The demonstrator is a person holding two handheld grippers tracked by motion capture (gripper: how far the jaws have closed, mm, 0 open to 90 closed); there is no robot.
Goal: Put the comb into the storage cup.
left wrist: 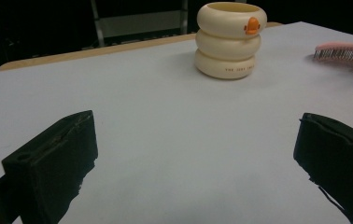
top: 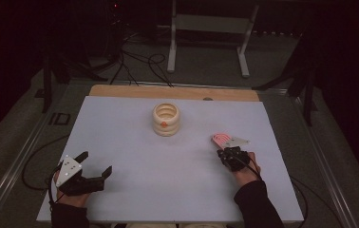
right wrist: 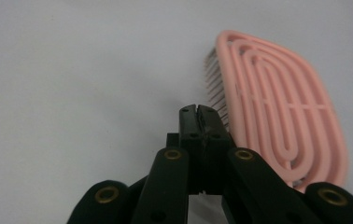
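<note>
One pink hairbrush (right wrist: 282, 112), looped openwork back upward, thin dark bristles beneath.

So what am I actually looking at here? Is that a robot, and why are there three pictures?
There is no robot here. A person sits at a white table and holds a pair of black tongs in each hand. One picture is taken from above and looks down on the table. The other two come from small cameras that ride on the tongs and look along their jaws. The left tongs stand wide open and hold nothing. The right tongs are shut, with a pink hairbrush close beside them and nothing visible between the jaws. Further back stands a cream pot shaped like stacked rings.
</note>
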